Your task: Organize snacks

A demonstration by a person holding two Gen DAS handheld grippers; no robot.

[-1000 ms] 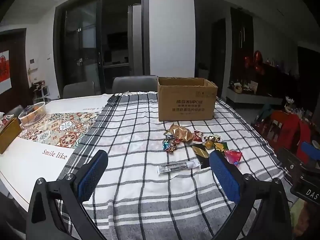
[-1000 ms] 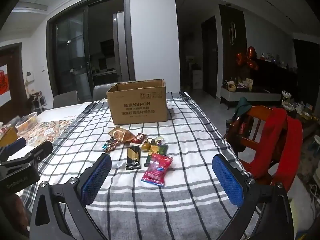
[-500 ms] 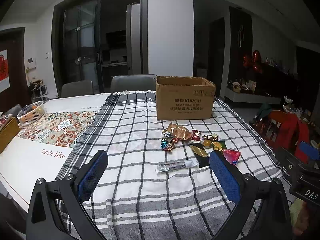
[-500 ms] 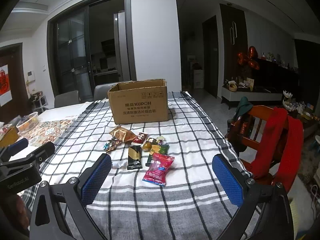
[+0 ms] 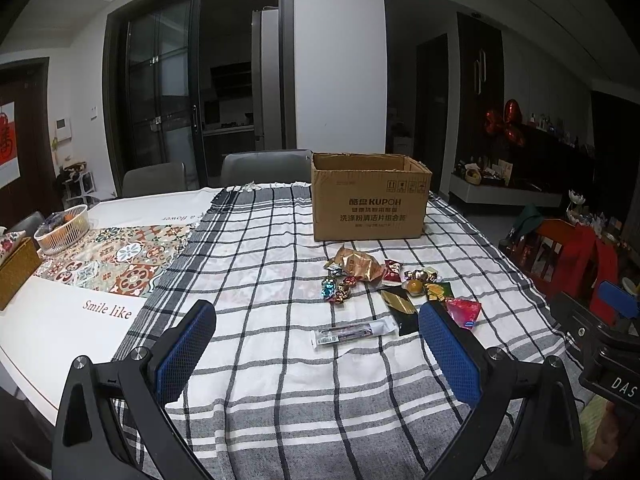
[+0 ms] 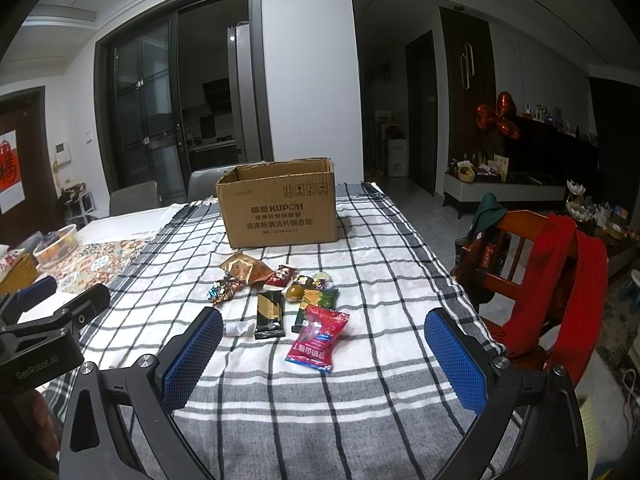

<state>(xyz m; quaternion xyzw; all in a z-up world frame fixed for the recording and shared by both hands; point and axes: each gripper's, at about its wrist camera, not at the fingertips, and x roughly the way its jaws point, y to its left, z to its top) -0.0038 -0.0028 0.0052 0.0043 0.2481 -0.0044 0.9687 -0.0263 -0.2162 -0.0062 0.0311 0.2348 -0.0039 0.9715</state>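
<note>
Snacks [image 6: 296, 300] on the cloth, beyond both wide-spread tools

- Left gripper [image 5: 316, 344]: two black angular plastic arms, each ending in a blue pad [image 5: 185, 350] with a fine mesh texture.
- Silver round screws sit on each arm's joints.
- Right gripper [image 6: 324, 356]: same black arms, blue mesh pads, silver screws.
- White "GenRobot.AI" lettering marks the left gripper's black body, seen from the right wrist camera.
</note>
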